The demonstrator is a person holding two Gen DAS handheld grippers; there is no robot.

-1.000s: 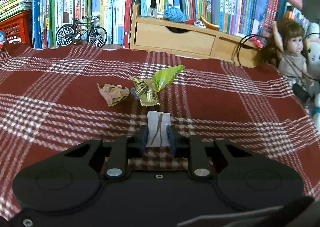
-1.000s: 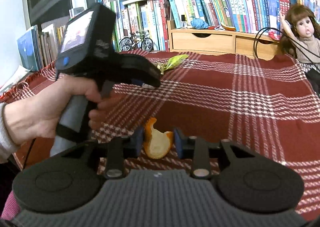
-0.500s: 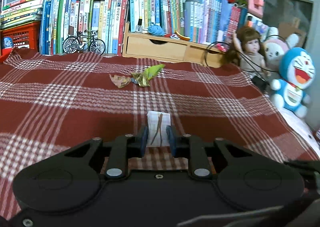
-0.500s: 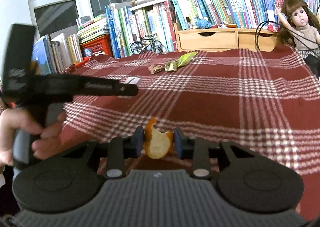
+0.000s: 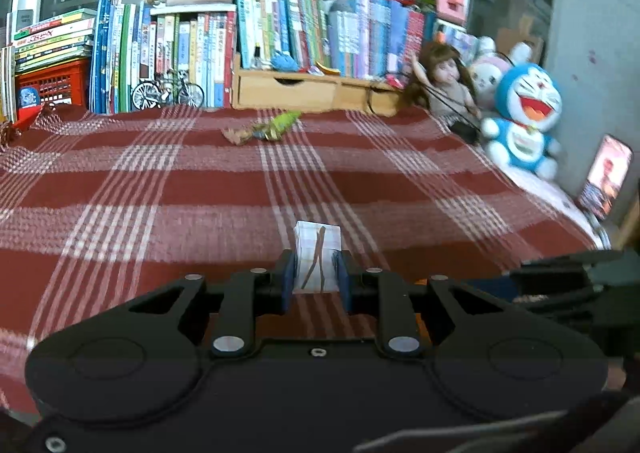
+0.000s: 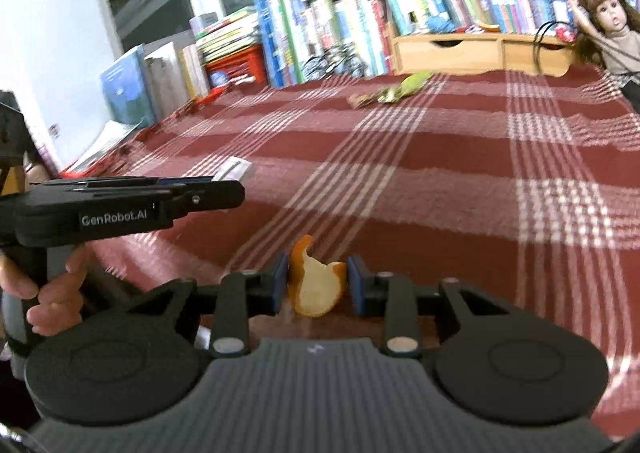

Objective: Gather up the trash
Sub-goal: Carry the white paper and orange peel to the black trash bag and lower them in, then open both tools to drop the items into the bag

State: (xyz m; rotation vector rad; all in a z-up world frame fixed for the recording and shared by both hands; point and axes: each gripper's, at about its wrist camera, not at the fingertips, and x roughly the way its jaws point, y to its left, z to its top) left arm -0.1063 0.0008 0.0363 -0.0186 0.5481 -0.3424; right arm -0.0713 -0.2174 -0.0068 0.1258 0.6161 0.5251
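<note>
From the left wrist view, I'm pulling back across the red plaid blanket (image 5: 160, 189): the leftover wrappers (image 5: 264, 129), which were just ahead of me a second ago, now sit far up near the wooden drawer box (image 5: 288, 93), and the doll (image 5: 444, 81) and blue plush toy (image 5: 524, 117) have swung into sight on the right. My left gripper (image 5: 316, 277) is narrowed onto a folded white paper scrap (image 5: 318, 253), both pads pressing its sides, exactly as it was a second ago. I read that as the carry leg, trash in hand and heading off to wherever it gets dumped; no bin shows yet. Over to the right wrist view, same story: the blanket has slid away, the wrappers (image 6: 392, 93) are small and distant, and my left gripper (image 6: 232, 173) has drifted down to the left edge, paper tip poking out in front, my hand (image 6: 48, 293) around its grip. My right gripper (image 6: 318, 285) is part closed on a piece of orange peel (image 6: 316, 285), the peel standing upright between the pads, grip unchanged. Two pieces collected, at least two waiting on the blanket.
</note>
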